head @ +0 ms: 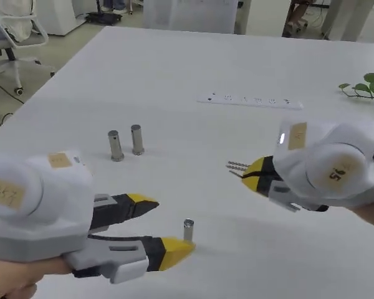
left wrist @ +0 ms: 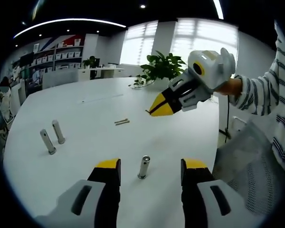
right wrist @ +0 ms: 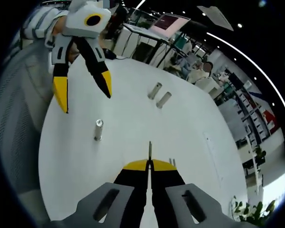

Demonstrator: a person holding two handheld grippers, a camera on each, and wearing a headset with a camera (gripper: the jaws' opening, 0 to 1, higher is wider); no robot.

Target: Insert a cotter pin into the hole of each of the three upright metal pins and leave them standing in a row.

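Note:
Three short metal pins stand upright on the white table (head: 193, 75). Two stand close together, pin (head: 115, 145) and pin (head: 137, 139); the left gripper view has them at far left (left wrist: 52, 137). The third pin (head: 188, 229) stands alone just beyond my left gripper (head: 161, 224), which is open with nothing between its jaws; that pin (left wrist: 143, 166) lies ahead of the gap. My right gripper (head: 252, 171) hovers above the table, shut on a thin cotter pin (right wrist: 150, 148) that sticks out of its tips. Loose cotter pins (left wrist: 122, 122) lie on the table below it.
A white power strip (head: 249, 99) lies farther back on the table. A green plant (head: 368, 86) reaches in at the right edge. Office chairs (head: 12, 43) stand beyond the table's left side. A person's striped sleeve (left wrist: 270, 104) holds the right gripper.

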